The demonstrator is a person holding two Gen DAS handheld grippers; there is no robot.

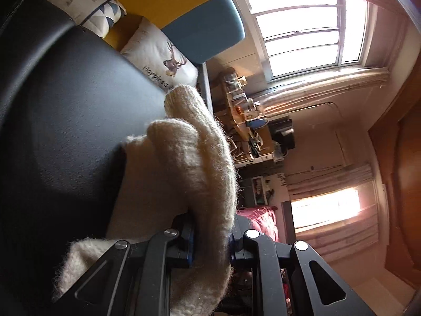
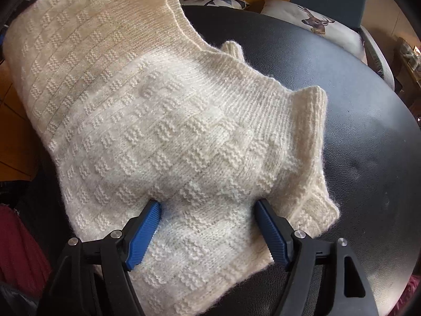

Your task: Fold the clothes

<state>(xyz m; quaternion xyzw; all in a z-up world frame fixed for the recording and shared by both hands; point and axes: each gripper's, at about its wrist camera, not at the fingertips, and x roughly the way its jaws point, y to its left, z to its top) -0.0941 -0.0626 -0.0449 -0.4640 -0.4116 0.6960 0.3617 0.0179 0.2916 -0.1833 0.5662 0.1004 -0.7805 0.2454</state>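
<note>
Two tools work on one cream sweater (image 2: 147, 121), which lies half folded on the black worktop (image 2: 368, 144). The left tool (image 1: 210, 239) is closed on a thick fold of the knit. The right tool (image 2: 208, 210) stands wide open, its blue pads (image 2: 143, 234) resting on the cloth directly ahead. It should probably close on both layers evenly before lifting, so the fold does not slip.

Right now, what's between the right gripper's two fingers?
Cream sweater fabric fills the gap of the open right gripper, lying on the black table. The right wrist view shows it.
</note>
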